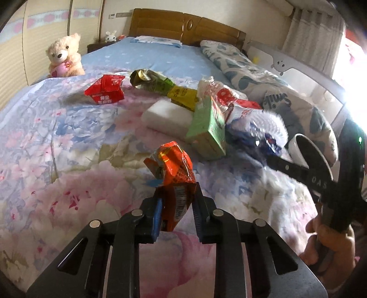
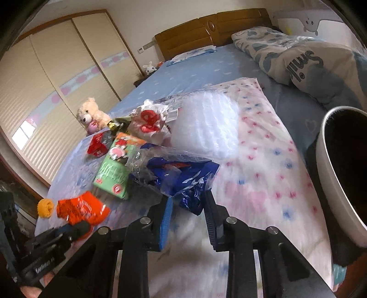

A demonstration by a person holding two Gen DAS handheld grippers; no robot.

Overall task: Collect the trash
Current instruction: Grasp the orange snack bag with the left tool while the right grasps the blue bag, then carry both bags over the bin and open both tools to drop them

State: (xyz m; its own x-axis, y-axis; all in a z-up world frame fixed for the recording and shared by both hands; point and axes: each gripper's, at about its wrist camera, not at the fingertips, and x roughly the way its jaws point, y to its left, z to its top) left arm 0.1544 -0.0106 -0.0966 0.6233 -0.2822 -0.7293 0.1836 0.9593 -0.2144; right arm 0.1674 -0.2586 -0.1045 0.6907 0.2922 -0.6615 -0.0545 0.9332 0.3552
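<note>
A bed (image 1: 68,142) is filling the room, wearing a floral quilt (image 1: 45,183) near the camera and a pale blue sheet (image 1: 160,57) towards twelve o'clock. A wooden headboard (image 1: 183,25) is standing against a cream wall (image 2: 172,16) at twelve o'clock. A sliding wardrobe (image 2: 57,68), cream with a pink and blue band, is running along the nine o'clock side. A dark nightstand (image 1: 96,47) is sitting between wardrobe and headboard. At two o'clock a curtain (image 1: 307,34) is hanging, and strong daylight is pouring in at three o'clock from a window (image 1: 353,68). A grey bed rail (image 1: 298,66) is lining that side.
</note>
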